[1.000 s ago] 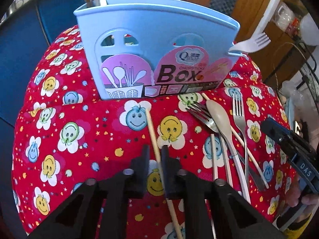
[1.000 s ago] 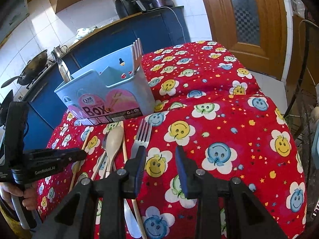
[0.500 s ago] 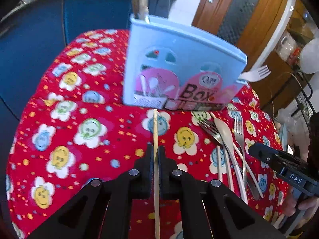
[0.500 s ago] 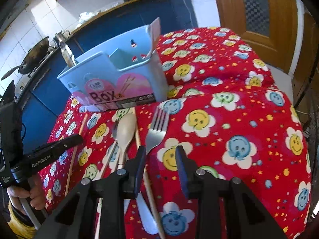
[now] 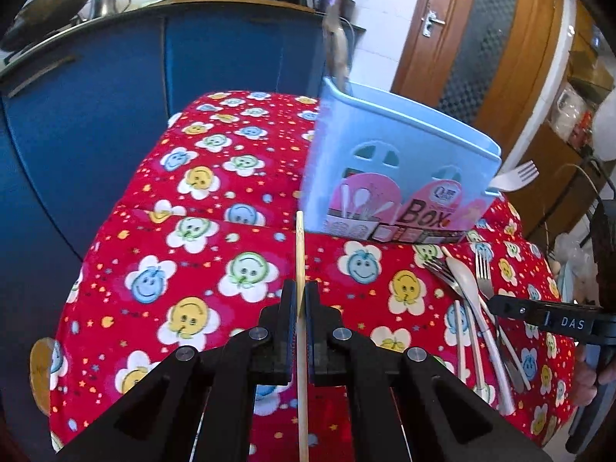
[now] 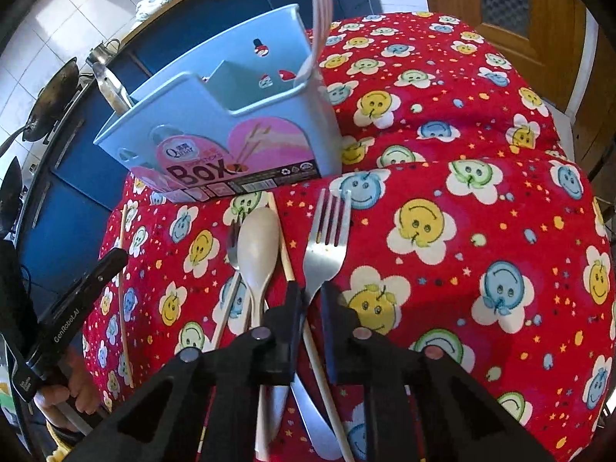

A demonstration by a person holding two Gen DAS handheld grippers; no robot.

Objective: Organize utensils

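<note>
Left wrist view:
- Left gripper (image 5: 301, 300): jaws nearly together, clamped on a wooden chopstick (image 5: 300, 254); stick running straight forward between the pads, tip just short of the holder's near corner.
- Light-blue utensil holder (image 5: 389, 161): upright on the red smiley-flower cloth (image 5: 192, 269), pink "Box" label facing the camera; a handle (image 5: 337, 54) rising from its far-left compartment, a white plastic fork (image 5: 516, 178) poking out past its right end.
- Loose cutlery at right, on the cloth: beige spoon (image 5: 467, 281), metal fork (image 5: 483, 273) to its right, another fork (image 5: 441, 269) partly under the spoon, a second chopstick crossing beneath.
- Right gripper (image 5: 500, 305): dark finger marked "DAS" reaching in from the right edge over the metal fork's handle.
- Blue cabinets (image 5: 96, 115) and wooden door (image 5: 481, 30) behind.

Right wrist view:
- Right gripper (image 6: 310, 288): jaws closing, narrow gap left, the metal fork's (image 6: 326, 246) neck lying between the fingers; contact of pads with fork not clear.
- Second chopstick (image 6: 283, 246) just left of the fork, passing under the left finger; beige spoon (image 6: 258, 246) beside it, another fork (image 6: 232, 242) partly hidden at the spoon's left.
- Utensil holder (image 6: 231, 134) behind the cutlery, dividers visible, white plastic fork (image 6: 319, 27) standing in its right-hand compartment.
- Left gripper (image 6: 111, 258) at left edge, marked "GenRobot.AI", held by a hand (image 6: 73, 385), with the chopstick (image 6: 122, 308) in it.
</note>
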